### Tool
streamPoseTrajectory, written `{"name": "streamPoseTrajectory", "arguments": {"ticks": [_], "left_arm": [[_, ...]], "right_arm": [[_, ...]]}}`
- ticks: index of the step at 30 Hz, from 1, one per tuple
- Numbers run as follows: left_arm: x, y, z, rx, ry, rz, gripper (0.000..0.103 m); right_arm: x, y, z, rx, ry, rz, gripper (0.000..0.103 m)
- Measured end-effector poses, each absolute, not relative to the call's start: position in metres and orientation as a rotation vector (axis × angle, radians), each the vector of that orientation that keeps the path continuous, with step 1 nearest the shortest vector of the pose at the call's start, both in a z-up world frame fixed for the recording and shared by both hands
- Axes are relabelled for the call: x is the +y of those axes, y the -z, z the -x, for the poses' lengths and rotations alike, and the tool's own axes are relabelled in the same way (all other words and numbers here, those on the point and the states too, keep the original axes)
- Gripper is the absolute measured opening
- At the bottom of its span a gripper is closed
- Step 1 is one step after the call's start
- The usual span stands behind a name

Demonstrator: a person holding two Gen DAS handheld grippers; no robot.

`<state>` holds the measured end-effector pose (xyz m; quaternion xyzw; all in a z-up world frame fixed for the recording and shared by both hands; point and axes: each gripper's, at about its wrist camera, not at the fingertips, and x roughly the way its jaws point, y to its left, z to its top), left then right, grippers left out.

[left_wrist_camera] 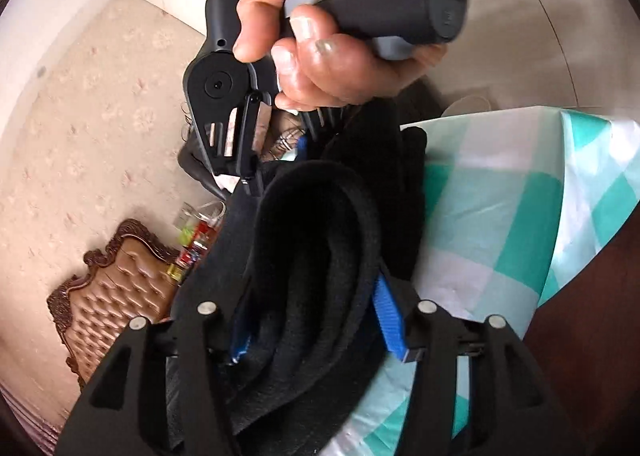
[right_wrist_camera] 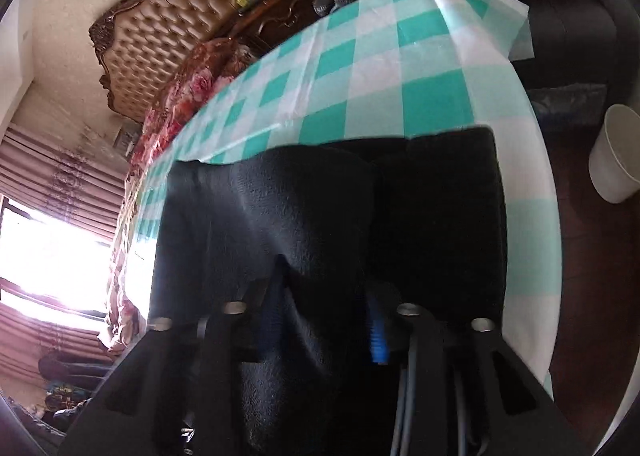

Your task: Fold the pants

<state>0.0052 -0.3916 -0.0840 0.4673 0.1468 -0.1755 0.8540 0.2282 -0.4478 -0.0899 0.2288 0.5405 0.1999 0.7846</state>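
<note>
Item: black pants point(right_wrist_camera: 328, 216), lower centre of frame, draped on the checked tablecloth point(right_wrist_camera: 400, 68). Left gripper point(left_wrist_camera: 316, 332) clamps a thick waistband fold; right gripper point(right_wrist_camera: 320, 320), centre, pinches cloth likewise. We judge both edges should travel level and taut, so layers align.

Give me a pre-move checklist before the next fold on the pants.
1. Left gripper shut on pants: ok, cloth bunched between the blue pads.
2. Right gripper shut on pants: ok, cloth fills the gap.
3. Pants on the tablecloth: partly, far part lies flat, near edge lifted.
4. Landing area ahead on the tablecloth free: ok.
5. Grippers apart: not ok, right gripper sits close in the left view.
6. Layers aligned: cannot tell, cloth too dark.
</note>
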Motion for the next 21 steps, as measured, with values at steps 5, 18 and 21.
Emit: {"name": "streamPoseTrajectory", "arguments": {"ticks": [5, 18, 21], "left_arm": [[-0.396, 0.078, -0.011, 0.288, 0.351, -1.014, 0.035], [-0.444, 0.060, -0.035, 0.253, 0.373, -1.003, 0.034], [-0.458, 0.084, -0.037, 0.271, 0.387, -1.042, 0.037]], "right_arm": [[-0.436, 0.076, -0.238, 1.137, -0.403, -0.412, 0.032], [-0.483, 0.046, -0.243, 1.053, -0.382, -0.311, 0.025], [-0.492, 0.070, -0.245, 1.046, -0.345, -0.308, 0.027]]}}
